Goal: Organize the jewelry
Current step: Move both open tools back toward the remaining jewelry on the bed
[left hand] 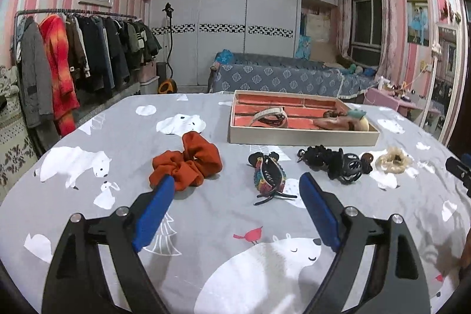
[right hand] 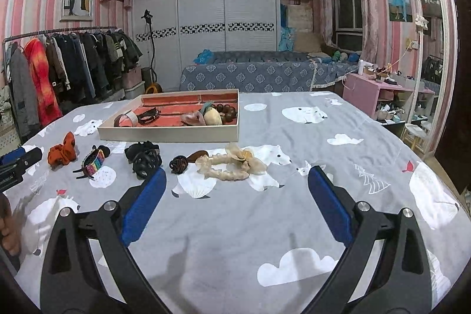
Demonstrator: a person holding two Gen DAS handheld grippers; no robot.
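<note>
Centrally in the left view, the left gripper (left hand: 237, 193) hung wide open and empty above an orange scrunchie (left hand: 187, 162) lying soft and light at middle left; any fold looked graspable. Beyond sat the tray (left hand: 303, 137). The right gripper (right hand: 237, 189) gaped, empty, near a cream scrunchie (right hand: 232, 164).

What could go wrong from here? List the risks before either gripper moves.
1. The black claw clips lie bunched and touching, so grabbing one may drag its neighbours.
2. The tray already holds bracelets and beads; dropping pieces in could tangle them.
3. The rainbow claw clip has thin prongs resting on the soft bedsheet; the left gripper, jaws open, may pinch fabric along with it.
</note>
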